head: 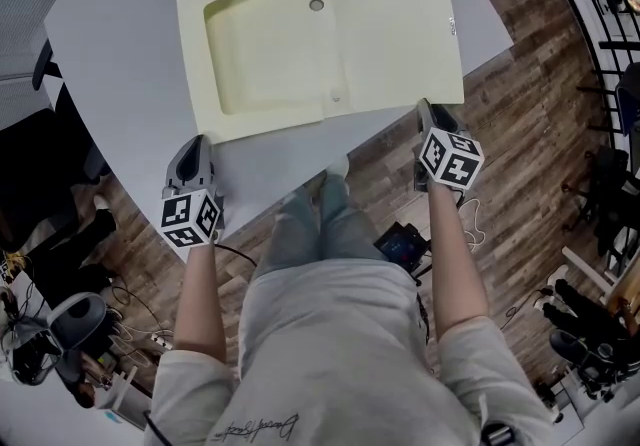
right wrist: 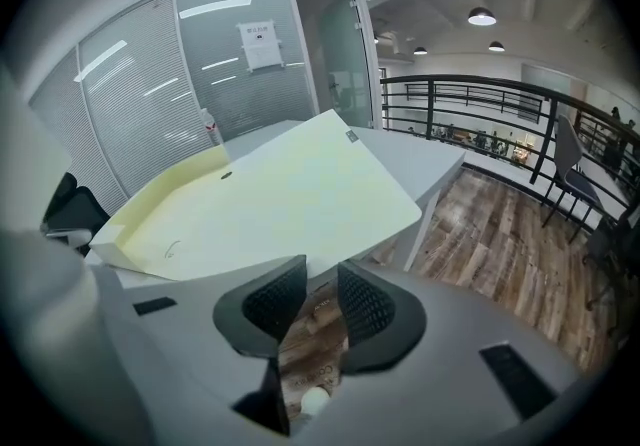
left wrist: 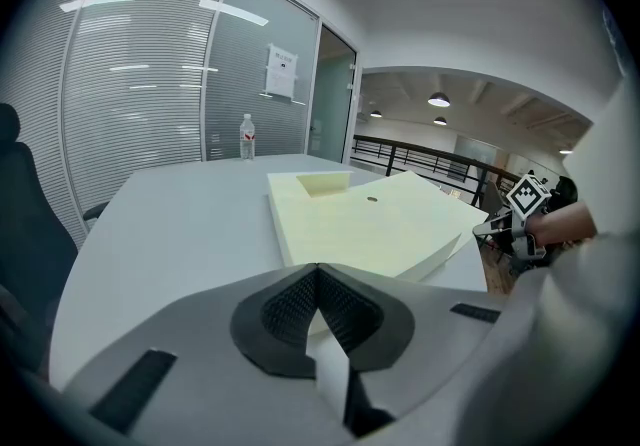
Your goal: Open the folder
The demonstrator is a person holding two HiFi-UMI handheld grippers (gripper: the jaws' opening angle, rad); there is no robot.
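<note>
Head view showed you one grey table point(head: 130, 54) over a wood floor point(head: 520, 134), with glass walls point(left wrist: 150, 84) beyond. One pale yellow folder point(head: 330, 44) lay across its middle and right. One bottle point(left wrist: 246, 137) stood at the far end. Your left gripper point(head: 197, 142) had its jaws together; your right gripper point(head: 425, 110) had them narrowly apart. Both were empty.

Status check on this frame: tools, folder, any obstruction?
Left tool shut, empty. Right tool open, empty, by near right corner of folder. It lies open on table. Nothing on it; bottle far off.
</note>
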